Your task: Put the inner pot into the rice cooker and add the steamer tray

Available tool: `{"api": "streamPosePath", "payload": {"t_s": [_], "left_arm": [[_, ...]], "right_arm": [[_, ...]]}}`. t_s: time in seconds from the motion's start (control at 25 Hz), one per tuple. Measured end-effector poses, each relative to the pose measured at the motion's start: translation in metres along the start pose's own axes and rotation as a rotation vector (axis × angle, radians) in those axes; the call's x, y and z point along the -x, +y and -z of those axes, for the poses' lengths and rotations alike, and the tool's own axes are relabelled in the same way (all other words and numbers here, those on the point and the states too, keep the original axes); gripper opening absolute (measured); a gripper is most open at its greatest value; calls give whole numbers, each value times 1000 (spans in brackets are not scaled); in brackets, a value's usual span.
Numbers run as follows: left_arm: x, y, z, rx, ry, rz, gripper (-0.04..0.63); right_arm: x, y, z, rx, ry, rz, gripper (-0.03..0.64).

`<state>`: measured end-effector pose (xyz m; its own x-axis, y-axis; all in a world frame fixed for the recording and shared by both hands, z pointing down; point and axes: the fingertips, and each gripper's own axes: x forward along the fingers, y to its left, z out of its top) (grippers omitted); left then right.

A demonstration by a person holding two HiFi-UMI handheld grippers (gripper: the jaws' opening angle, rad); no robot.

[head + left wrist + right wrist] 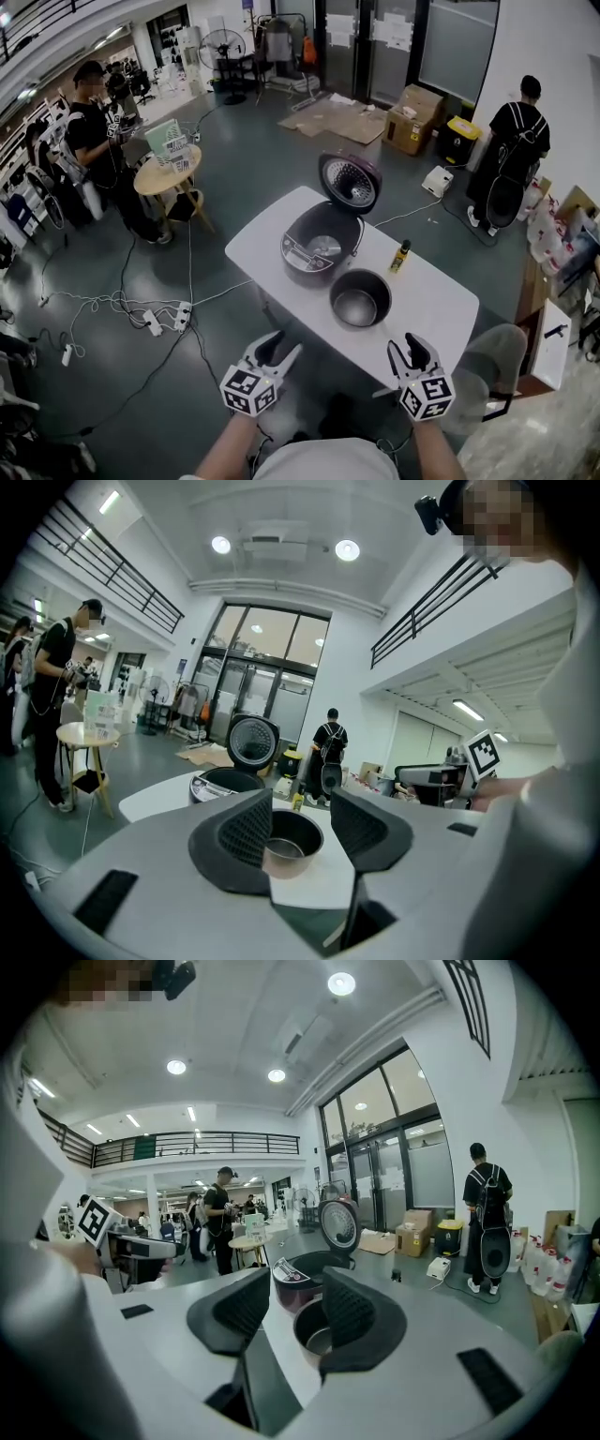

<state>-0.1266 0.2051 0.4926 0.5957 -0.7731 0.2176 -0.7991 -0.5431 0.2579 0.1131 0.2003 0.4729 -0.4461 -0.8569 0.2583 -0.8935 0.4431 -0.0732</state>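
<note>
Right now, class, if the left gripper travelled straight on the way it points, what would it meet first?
The left gripper would probably meet the inner pot on the white table first: it shows between the open jaws with nothing nearer, though depth is unclear.

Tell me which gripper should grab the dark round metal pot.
Left, probably: the left gripper frames the dark round metal pot squarely between open jaws; the right gripper, also open, aims partly past it.

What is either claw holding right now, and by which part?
Nothing. The left claw and the right claw are both open and empty, short of the inner pot on the white table.
</note>
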Motion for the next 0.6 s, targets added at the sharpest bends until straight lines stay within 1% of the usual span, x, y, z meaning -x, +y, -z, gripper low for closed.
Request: {"api": "streamPosePath", "payload": {"t_s": [0.2,0.4,0.6], "left_arm": [[-45,14,-6,5,18,-22,212],[-84,16,-11,16,31,-31,212],[-112,18,-10,19,45,-56,212]], "right_arm": [[-36,-34,-2,-14,18,-30,189],[-66,-67,-5,-27,31,-59,187],[-88,-87,-3,-26,42,-94,187]]}}
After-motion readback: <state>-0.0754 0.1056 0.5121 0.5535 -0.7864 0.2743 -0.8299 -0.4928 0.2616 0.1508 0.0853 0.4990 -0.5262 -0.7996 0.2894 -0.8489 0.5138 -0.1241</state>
